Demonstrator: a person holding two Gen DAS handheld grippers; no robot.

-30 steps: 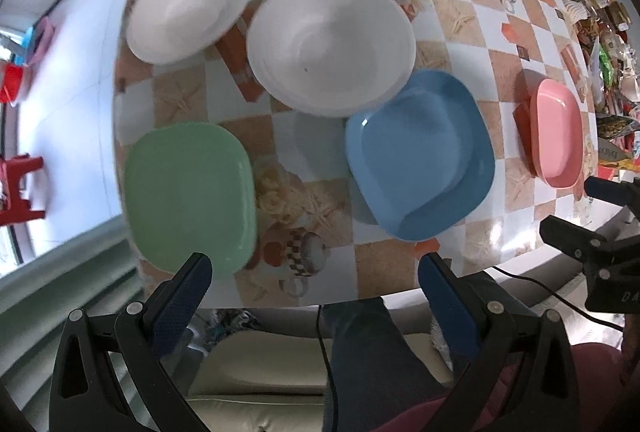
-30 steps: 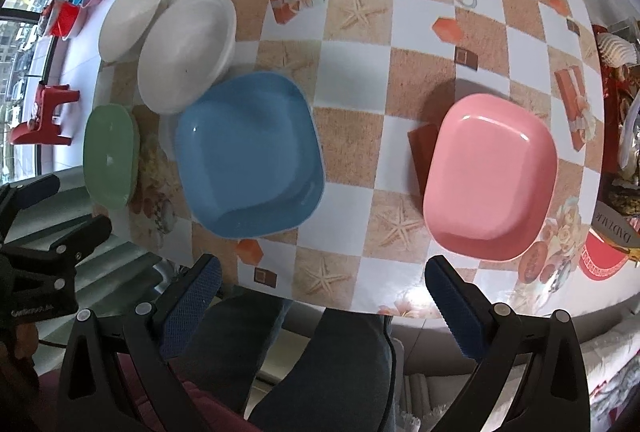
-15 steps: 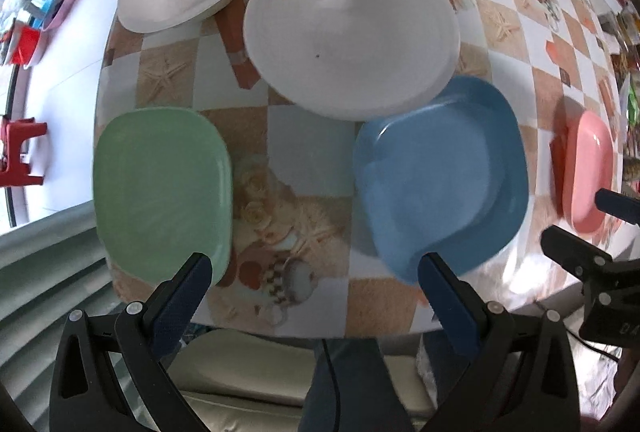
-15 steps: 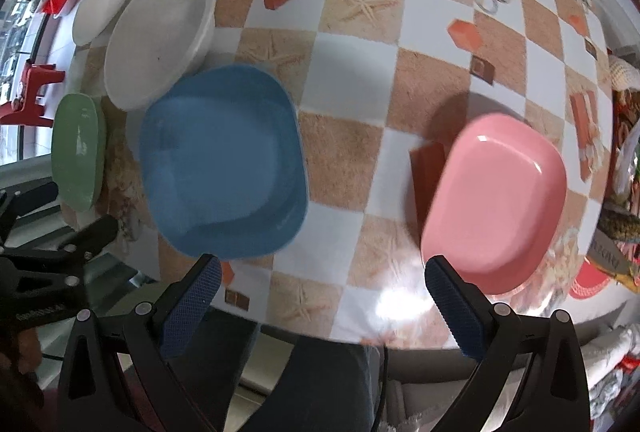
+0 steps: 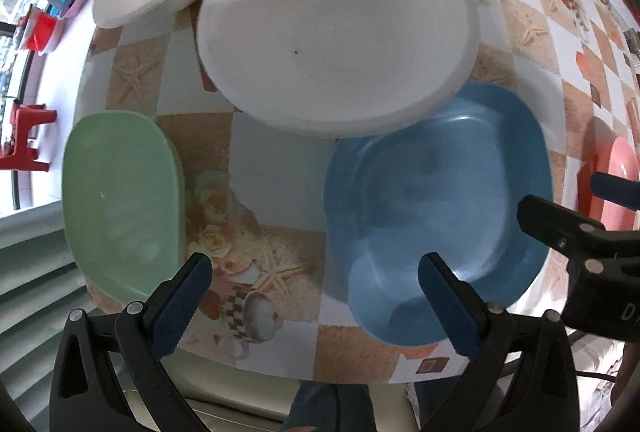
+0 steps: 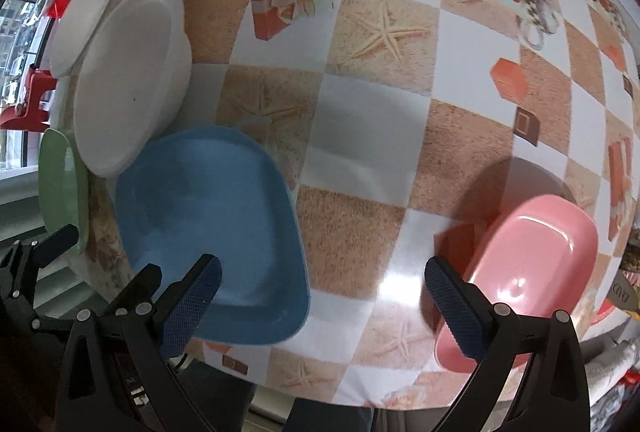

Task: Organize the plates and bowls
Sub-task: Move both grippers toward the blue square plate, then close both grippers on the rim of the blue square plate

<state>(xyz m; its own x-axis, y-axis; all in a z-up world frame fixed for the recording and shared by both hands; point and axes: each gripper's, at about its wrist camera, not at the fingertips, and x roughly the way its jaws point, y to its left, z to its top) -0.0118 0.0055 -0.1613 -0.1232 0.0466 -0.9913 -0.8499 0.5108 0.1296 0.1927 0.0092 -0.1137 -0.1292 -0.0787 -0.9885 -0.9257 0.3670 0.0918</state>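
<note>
At the near edge of the table (image 6: 372,136), the blue plate (image 5: 436,208) is lying flat, its 12 o'clock rim tucked under the big white bowl (image 5: 336,28); the green plate (image 5: 120,200) is sitting at its 9 o'clock, the pink plate (image 6: 524,272) at 3 o'clock. I am holding my left gripper (image 5: 316,280) and right gripper (image 6: 320,280) wide open, gripping nothing

Black plastic left gripper (image 5: 314,278) and right gripper (image 6: 322,278) carry textured dark-blue finger pads (image 5: 182,306), silver screws, and white lettering.
</note>
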